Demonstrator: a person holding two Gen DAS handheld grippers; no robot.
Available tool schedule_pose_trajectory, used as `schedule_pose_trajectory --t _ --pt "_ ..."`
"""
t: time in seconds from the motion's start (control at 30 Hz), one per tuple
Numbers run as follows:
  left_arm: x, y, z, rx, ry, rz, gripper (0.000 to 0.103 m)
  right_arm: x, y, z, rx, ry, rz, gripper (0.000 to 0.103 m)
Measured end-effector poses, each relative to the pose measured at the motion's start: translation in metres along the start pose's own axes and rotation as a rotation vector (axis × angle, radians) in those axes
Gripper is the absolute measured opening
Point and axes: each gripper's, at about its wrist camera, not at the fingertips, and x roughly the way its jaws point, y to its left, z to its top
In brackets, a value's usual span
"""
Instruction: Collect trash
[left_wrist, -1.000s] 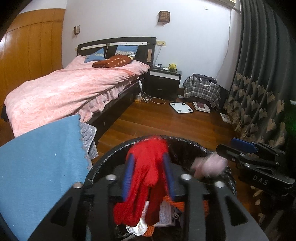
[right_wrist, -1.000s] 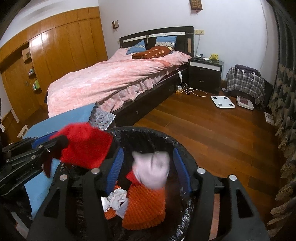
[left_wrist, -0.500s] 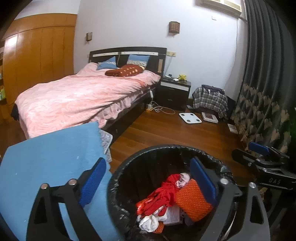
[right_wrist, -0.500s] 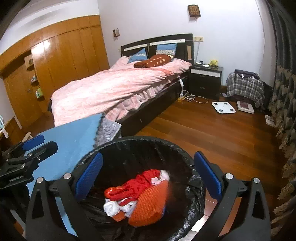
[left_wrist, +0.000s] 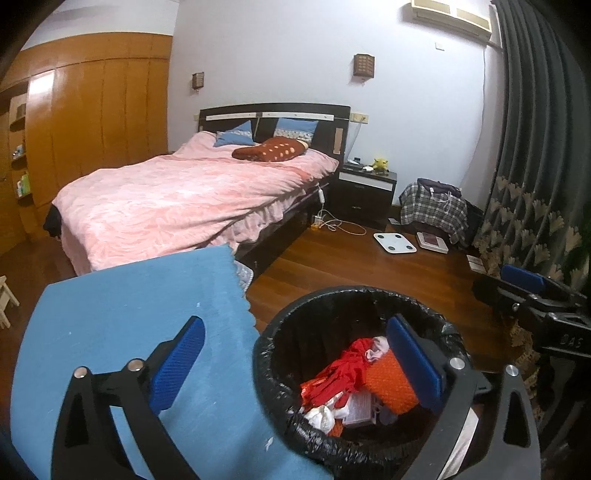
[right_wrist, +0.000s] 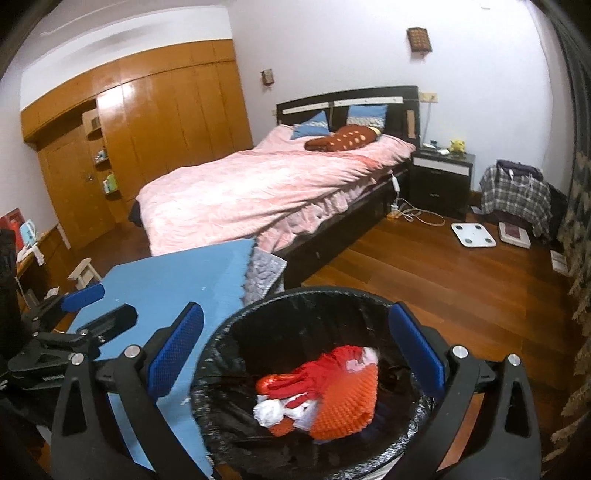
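A black bin with a black liner stands on the wood floor beside a blue-topped table. Inside lie a red cloth, an orange knobbly piece, a pale pink scrap and white crumpled paper. My left gripper is open and empty, above the bin's left rim and the table edge. My right gripper is open and empty, straddling the bin from above. Each gripper shows in the other's view, the right and the left.
A bed with a pink cover stands behind the table. A dark nightstand, a plaid-covered bag, a white scale and cables lie at the far wall. Dark curtains hang at the right. A wooden wardrobe lines the left wall.
Both grippers opened and dropped the red cloth and the pink scrap into the bin, then rose and drew back. The cloth and scrap now lie on the trash pile.
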Motion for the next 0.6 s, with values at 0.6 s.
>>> schedule_pose_trajectory --t 0.6 --pt "-0.050 0.015 -0.001 -0.040 -0.068 0.050 0.097 -0.025 0.043 0.007 -0.078 -0.016 0.059 0.098"
